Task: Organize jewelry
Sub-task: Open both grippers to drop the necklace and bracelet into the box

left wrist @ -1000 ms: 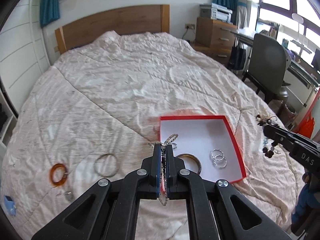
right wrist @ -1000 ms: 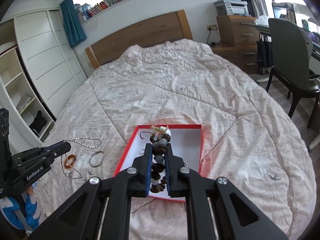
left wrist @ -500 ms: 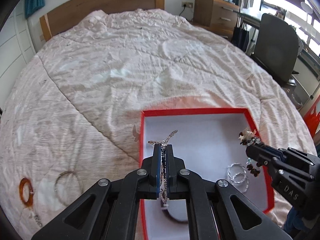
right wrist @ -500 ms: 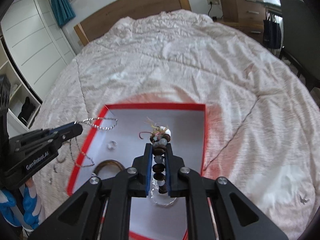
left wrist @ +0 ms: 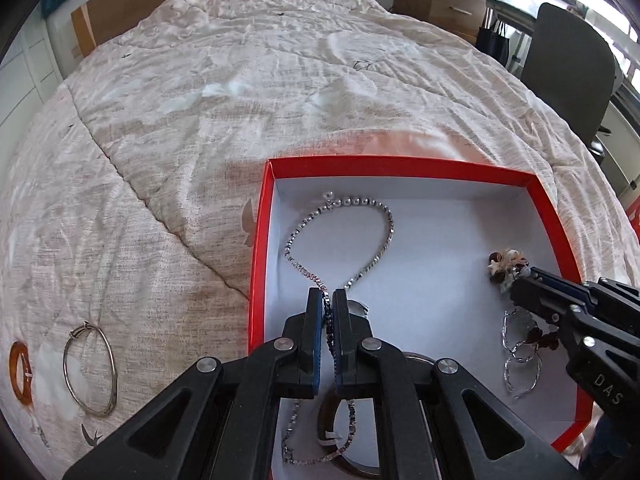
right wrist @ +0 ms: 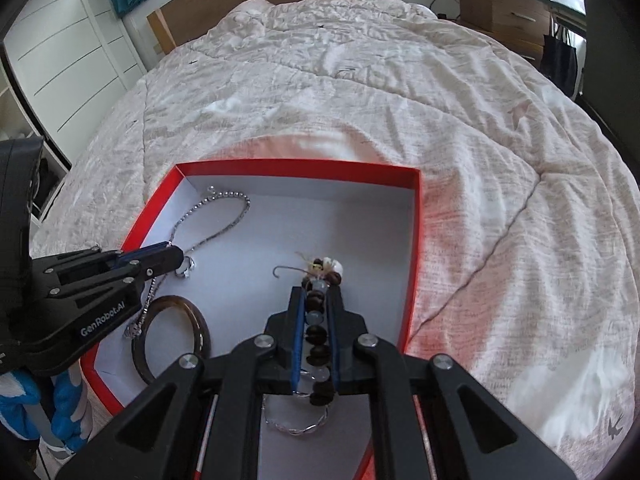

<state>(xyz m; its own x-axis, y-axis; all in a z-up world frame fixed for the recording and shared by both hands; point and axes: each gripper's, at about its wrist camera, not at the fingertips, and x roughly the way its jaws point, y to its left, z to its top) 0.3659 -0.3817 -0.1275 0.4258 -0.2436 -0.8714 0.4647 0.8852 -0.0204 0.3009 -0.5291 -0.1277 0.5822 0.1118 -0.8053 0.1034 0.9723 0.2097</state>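
Observation:
A red box (left wrist: 400,165) with a white floor lies on the bed. My left gripper (left wrist: 328,297) is shut on a silver chain necklace (left wrist: 380,216). The chain's front loop rests on the box floor and its tail hangs under the fingers. Low over the right half of the box (right wrist: 300,166), my right gripper (right wrist: 318,292) is shut on a beaded bracelet (right wrist: 316,322) of brown and pale beads. In the right wrist view the left gripper (right wrist: 176,258) comes in from the left with the chain (right wrist: 224,216) trailing. The left wrist view shows the right gripper (left wrist: 520,280) and its beads (left wrist: 505,264).
Inside the box lie a brown bangle (right wrist: 176,336), linked silver rings (left wrist: 520,356) and a small silver ring (right wrist: 187,270). Left of the box, a thin silver bangle (left wrist: 92,368) and an amber ring (left wrist: 20,368) lie on the quilt. A chair (left wrist: 568,64) stands beyond the bed's right side.
Both grippers have come down and forward over the red box. The chain's loop, hanging in the air before, now lies on the box floor. The beaded bracelet hangs lower in the box.

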